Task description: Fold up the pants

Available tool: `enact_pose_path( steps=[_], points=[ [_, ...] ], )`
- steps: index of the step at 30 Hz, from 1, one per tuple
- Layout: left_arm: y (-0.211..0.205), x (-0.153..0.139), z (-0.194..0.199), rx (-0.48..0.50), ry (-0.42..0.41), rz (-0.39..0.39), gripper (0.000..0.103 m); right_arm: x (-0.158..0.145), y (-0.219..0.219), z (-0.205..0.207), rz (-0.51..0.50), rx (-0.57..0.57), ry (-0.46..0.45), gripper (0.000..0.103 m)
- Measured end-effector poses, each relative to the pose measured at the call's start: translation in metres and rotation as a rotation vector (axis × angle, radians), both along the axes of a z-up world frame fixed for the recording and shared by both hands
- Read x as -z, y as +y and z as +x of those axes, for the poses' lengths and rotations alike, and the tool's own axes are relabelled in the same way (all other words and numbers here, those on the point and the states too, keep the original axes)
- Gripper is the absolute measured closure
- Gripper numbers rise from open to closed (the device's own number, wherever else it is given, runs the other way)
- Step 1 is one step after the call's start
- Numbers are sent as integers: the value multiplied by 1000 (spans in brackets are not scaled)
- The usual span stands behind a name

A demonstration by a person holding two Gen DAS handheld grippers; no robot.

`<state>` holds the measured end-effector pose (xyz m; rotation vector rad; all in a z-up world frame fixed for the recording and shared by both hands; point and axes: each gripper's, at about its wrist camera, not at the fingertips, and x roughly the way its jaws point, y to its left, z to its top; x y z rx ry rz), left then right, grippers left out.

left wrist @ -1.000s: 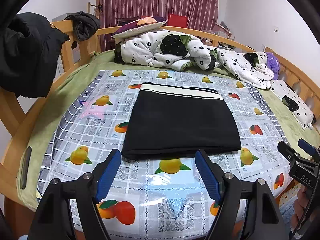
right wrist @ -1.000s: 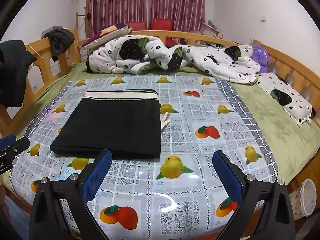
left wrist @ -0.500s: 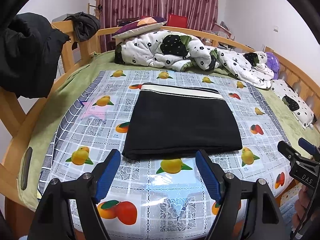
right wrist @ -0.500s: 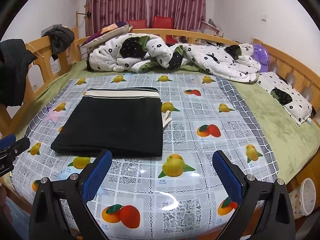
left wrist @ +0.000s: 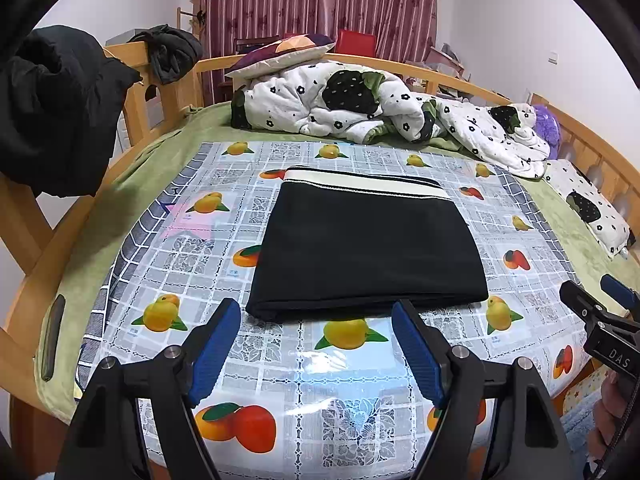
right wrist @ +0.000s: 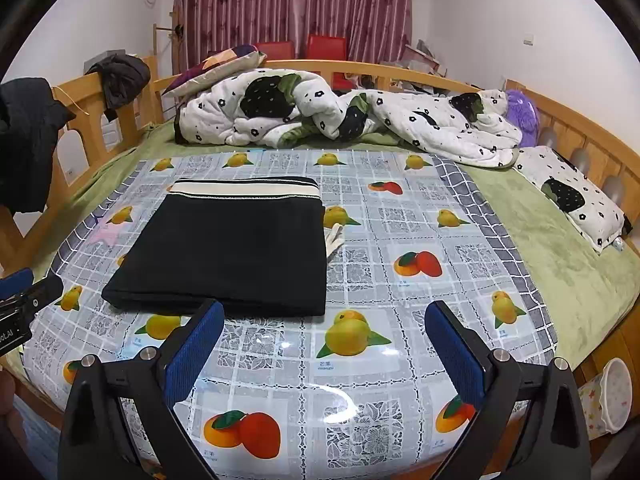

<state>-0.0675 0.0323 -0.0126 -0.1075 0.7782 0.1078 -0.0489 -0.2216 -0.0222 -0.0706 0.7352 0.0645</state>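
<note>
Black pants (left wrist: 366, 248) (right wrist: 232, 248) lie folded into a flat rectangle on the fruit-print plastic sheet (left wrist: 348, 364) (right wrist: 352, 368), with the cream striped waistband at the far edge. A small pale tag pokes out at their right side in the right wrist view. My left gripper (left wrist: 316, 312) hangs open just short of the fold's near edge, nothing between its blue pads. My right gripper (right wrist: 324, 312) is open too, over the sheet near the pants' front right corner, apart from the cloth. Each gripper's tip shows at the edge of the other's view.
A flowered quilt (left wrist: 376, 104) (right wrist: 344, 116) is bunched at the far end of the green bed, with pillows (left wrist: 588, 208) (right wrist: 576, 196) on the right. Wooden rails (left wrist: 132, 100) ring the bed; dark clothes (left wrist: 52, 108) hang on the left rail. A dark remote-like bar (left wrist: 52, 336) lies at the left edge.
</note>
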Motion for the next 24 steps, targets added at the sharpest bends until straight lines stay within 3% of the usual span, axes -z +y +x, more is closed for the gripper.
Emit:
enact_pose_path(
  steps=[24],
  points=[
    [0,1,0,2,-3,6,26,0,1,1,-5,5,2,4]
  ],
)
